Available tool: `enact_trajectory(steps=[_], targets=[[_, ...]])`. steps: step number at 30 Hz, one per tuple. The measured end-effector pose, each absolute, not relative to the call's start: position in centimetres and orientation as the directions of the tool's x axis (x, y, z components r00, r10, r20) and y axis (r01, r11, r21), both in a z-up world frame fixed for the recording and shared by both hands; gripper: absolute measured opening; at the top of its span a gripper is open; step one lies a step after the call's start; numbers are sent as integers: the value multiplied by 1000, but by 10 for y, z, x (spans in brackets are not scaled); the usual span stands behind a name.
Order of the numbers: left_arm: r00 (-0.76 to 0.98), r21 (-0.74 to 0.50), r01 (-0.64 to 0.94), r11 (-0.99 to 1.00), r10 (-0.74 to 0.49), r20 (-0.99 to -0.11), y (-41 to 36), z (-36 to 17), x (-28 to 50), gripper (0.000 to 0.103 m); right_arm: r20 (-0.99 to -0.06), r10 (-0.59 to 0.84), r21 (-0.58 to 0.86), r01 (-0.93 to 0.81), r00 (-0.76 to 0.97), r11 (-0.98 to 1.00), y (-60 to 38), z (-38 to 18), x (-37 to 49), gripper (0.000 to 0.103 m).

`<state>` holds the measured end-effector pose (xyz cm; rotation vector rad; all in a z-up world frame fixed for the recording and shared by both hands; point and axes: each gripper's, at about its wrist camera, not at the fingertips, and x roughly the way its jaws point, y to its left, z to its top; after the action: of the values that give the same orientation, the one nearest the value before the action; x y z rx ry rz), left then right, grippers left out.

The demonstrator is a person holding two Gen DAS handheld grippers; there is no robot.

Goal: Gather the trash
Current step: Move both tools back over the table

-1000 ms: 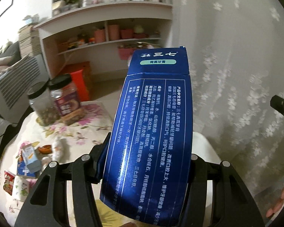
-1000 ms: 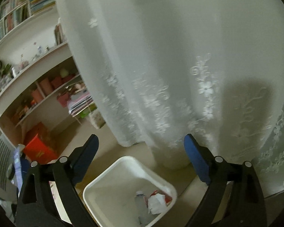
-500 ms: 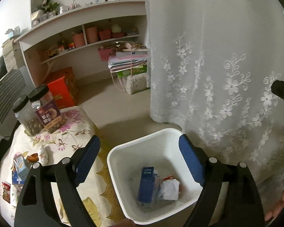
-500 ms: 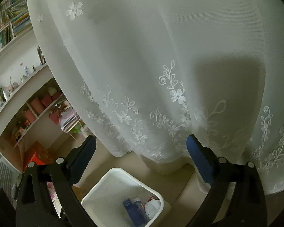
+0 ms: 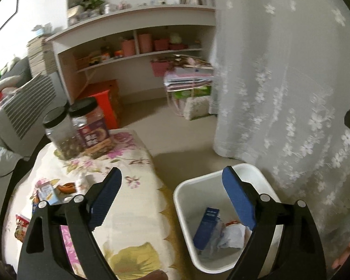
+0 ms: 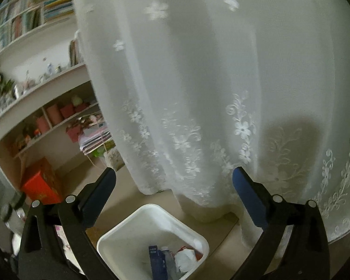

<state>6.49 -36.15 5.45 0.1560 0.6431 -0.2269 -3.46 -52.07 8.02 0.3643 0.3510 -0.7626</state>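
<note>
With both the left gripper (image 5: 171, 185) and right gripper (image 6: 173, 180) empty and their jaws opening, the blue carton (image 5: 206, 227) lay in the white bin (image 5: 182, 207), while small wrappers (image 5: 45, 192) on the bench (image 5: 133, 219) looked light, crushable, best pinched across flat sides.

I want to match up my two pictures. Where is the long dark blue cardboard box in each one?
Left wrist view: the long dark blue cardboard box leans upright inside the white plastic bin, lower right, beside crumpled white paper.
Right wrist view: the same box stands at the bottom centre, inside the bin.
Shared landmark: the white lace curtain hanging behind the bin.
</note>
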Motion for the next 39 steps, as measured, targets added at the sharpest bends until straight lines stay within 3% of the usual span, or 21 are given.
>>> enact_trajectory(steps=[23, 39], targets=[[792, -5, -18, 1000, 11, -611, -195, 56, 91, 86, -381, -522, -92, 531, 763, 843, -363, 66, 27, 96], [685, 27, -202, 979, 161, -710, -80, 16, 100, 86, -472, -348, -190, 292, 810, 937, -255, 43, 69, 96]])
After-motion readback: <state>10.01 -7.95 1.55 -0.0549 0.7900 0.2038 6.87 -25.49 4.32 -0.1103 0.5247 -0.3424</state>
